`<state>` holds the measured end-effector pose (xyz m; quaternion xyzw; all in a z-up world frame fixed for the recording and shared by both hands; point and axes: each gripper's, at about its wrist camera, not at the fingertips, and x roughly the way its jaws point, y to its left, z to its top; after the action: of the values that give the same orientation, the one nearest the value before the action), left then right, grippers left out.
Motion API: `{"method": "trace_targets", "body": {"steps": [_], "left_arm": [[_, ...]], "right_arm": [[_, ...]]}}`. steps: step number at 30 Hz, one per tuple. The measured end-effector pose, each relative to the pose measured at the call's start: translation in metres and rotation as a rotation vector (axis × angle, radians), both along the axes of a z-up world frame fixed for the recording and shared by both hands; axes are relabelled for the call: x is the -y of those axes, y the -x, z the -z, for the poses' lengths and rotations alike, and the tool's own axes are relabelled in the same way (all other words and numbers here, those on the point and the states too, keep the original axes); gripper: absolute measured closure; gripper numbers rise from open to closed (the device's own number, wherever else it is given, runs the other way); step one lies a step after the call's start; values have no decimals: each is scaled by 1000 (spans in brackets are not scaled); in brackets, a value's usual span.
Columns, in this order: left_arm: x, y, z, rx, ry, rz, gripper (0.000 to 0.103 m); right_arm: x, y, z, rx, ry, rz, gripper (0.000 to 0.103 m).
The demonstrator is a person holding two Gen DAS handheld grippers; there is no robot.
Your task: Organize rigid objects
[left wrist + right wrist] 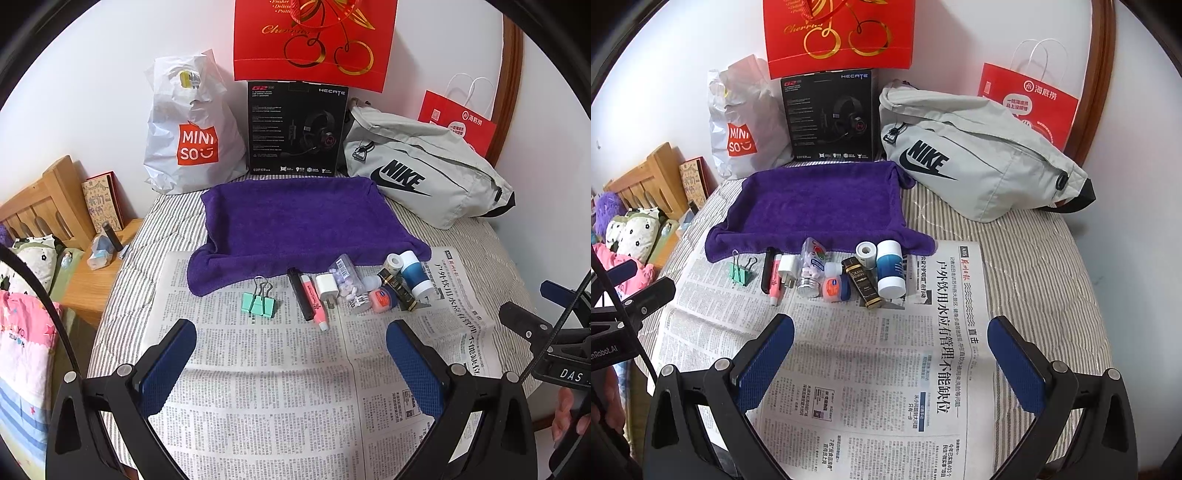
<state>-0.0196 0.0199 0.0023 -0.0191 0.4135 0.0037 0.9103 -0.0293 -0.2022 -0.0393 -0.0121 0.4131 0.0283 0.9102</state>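
Observation:
A row of small items lies on a newspaper (266, 369) just in front of a purple towel (295, 221): a green binder clip (259, 302), a black stick (300, 293), a pink tube (314, 301), a white charger plug (327, 290), a clear pill bottle (351, 284), a pink-lidded jar (382, 301), a black-and-gold box (399, 291), a tape roll (393, 263) and a blue-and-white bottle (415, 275). My left gripper (291, 332) hangs open short of the row, holding nothing. My right gripper (891, 332) is open too, in front of the blue-and-white bottle (890, 271).
At the back stand a white Miniso bag (192, 129), a black headset box (297, 129), a red gift bag (314, 37), a grey Nike bag (424, 166) and a red paper bag (458, 122). A wooden nightstand (92, 280) and headboard (48, 203) sit left of the striped bed.

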Motion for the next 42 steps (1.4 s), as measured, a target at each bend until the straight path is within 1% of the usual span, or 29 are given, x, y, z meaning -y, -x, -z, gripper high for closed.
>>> {"method": "trace_targets", "body": {"steps": [16,42], "left_arm": [[-5,7,-3,0,0,3,0],[-3,8,-1,-7,4,7,0]], "right_arm": [[0,2,-2,4,3,2,0],[3,4,-2,5,6,10,0]]}}
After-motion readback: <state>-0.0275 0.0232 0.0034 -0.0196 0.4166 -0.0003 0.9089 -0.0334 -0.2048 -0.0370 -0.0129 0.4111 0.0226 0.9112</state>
